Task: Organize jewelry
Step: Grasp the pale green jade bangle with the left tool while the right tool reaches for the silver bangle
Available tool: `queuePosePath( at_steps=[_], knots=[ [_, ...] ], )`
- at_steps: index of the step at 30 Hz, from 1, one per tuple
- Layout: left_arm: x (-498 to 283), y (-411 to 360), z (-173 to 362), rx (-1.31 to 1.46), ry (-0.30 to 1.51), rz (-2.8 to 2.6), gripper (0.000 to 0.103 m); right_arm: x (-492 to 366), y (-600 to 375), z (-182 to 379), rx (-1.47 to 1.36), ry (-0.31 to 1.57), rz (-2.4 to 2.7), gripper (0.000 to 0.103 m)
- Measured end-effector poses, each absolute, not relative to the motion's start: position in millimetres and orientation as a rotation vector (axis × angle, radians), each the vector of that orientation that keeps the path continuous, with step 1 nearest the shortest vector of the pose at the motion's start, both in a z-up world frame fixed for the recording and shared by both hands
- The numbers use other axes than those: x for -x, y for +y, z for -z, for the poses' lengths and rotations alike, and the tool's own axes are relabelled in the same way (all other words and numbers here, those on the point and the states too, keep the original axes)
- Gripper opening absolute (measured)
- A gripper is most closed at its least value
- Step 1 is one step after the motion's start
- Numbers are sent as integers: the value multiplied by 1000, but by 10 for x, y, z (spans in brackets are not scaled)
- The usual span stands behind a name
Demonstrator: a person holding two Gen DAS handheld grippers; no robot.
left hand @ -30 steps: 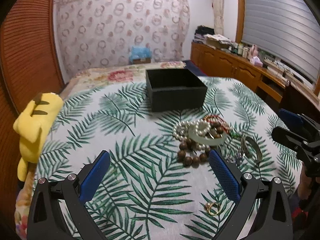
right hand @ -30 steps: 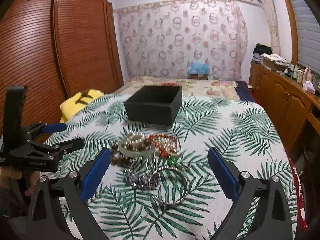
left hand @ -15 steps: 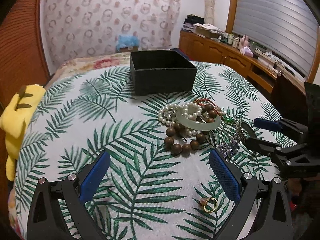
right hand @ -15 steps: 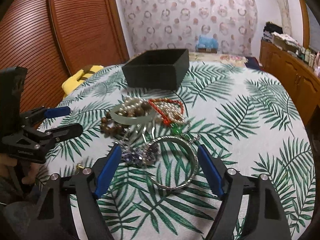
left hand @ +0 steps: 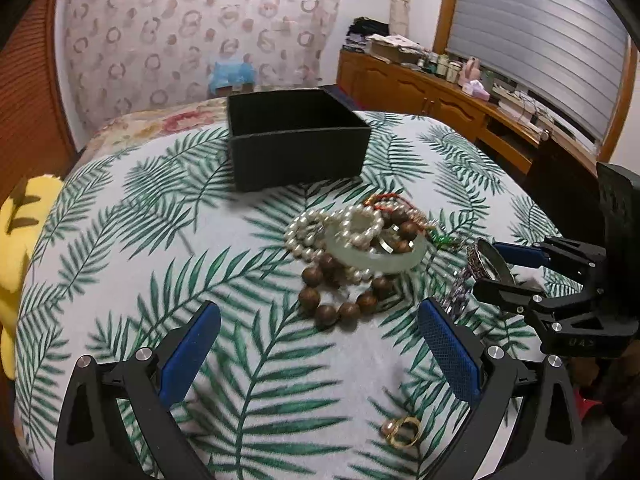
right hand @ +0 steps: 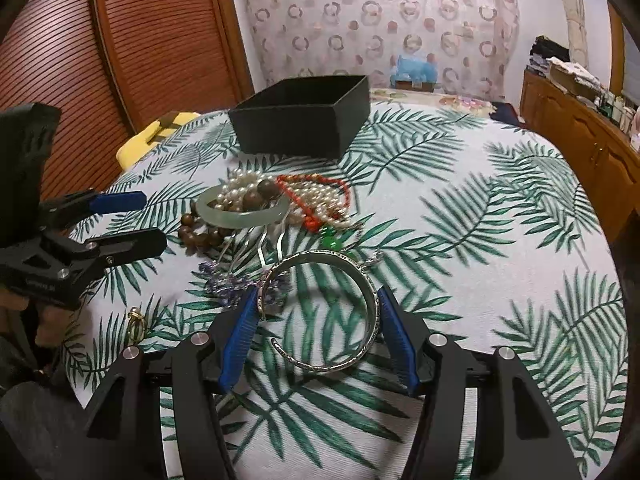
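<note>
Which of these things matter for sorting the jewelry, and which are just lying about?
Job: silver bangle between the right gripper fingers, jade bangle, wooden beads, pearls, gold ring, black box.
Lying about: yellow plush, blue item.

Right tongs [right hand: 314,322] narrowed; left tongs [left hand: 320,344] spread wide.

This was a bedroom in a home. A bed [left hand: 168,120] with a flowered cover stood beyond the surface [left hand: 120,240] draped in a palm-leaf cloth. A patterned curtain [right hand: 400,20] covered the far wall, wooden slatted wardrobe doors [right hand: 140,40] lined one side, and a low wooden cabinet [left hand: 420,88] under the window blind [left hand: 540,32] carried bottles and papers.
</note>
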State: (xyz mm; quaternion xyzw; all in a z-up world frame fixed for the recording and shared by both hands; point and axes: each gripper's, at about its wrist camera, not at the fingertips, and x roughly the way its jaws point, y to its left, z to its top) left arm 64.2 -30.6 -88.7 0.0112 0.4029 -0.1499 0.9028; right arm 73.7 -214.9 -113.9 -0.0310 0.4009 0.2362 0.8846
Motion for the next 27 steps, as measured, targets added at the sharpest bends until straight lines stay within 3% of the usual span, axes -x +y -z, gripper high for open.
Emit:
queuePosePath(
  at_steps=[5, 9, 19, 27],
  knots=[
    [-775, -471, 819, -62, 832, 357, 95, -768, -2319, 1077, 44, 809, -453, 62],
    [-892, -636, 805, -103, 861, 399, 85, -781, -2398, 1056, 36, 797, -444, 62],
    [-1206, -876, 909, -151, 966, 452, 81, -772, -2491, 1008, 12, 767, -438, 62],
    [-1355, -858, 990, -143, 1013, 458, 69, -756, -2485, 1020, 8, 766, -441, 62]
  ],
)
